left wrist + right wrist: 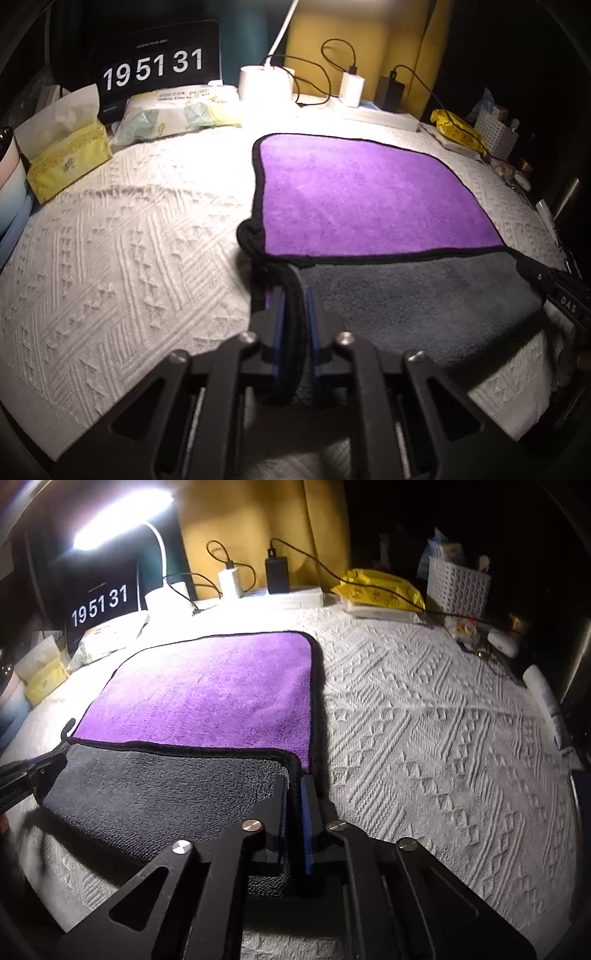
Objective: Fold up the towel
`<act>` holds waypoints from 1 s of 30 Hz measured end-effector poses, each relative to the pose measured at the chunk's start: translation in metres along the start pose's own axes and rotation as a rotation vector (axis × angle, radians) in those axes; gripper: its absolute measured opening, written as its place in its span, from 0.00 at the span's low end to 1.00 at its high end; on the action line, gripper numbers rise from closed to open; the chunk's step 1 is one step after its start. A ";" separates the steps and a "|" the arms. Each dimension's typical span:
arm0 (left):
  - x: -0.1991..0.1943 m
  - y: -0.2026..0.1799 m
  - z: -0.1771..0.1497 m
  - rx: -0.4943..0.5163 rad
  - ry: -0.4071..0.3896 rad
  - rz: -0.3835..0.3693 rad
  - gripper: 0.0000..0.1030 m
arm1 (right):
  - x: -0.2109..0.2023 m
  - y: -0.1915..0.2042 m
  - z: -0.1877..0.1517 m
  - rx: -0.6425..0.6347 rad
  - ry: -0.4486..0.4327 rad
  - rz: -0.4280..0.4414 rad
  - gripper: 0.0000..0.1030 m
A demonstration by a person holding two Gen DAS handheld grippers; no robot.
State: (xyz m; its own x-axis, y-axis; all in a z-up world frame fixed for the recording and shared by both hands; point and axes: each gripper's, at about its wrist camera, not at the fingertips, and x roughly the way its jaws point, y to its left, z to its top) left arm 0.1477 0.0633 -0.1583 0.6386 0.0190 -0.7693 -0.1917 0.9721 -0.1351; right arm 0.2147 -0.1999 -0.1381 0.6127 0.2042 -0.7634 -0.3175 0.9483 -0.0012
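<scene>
Two-coloured towel [369, 199], purple above and grey on the turned-over near flap, black-edged, flat on white textured cloth [129, 240]. Left gripper [293, 314] clamped tight on near left corner; right gripper [295, 794] pinched narrow on near right corner. Clock screen [155, 68] behind.

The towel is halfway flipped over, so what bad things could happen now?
1. Each corner of the towel is only pinched by its black edge in the left gripper and the right gripper; one might slip out and the grey flap would likely flop back.
2. If one gripper moves ahead of the other, the fold may land crooked.
3. Carried too far, the flap could brush the charger cables behind the towel.
</scene>
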 end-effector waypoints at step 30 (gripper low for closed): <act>-0.027 0.006 0.071 0.025 -0.226 -0.022 0.06 | -0.027 0.011 0.071 -0.086 -0.258 -0.037 0.05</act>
State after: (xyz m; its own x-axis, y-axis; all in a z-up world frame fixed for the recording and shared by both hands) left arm 0.1822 0.0856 -0.0942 0.7937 0.0465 -0.6065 -0.1588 0.9783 -0.1328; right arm 0.2458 -0.1775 -0.0715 0.7859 0.2358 -0.5717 -0.3451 0.9343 -0.0890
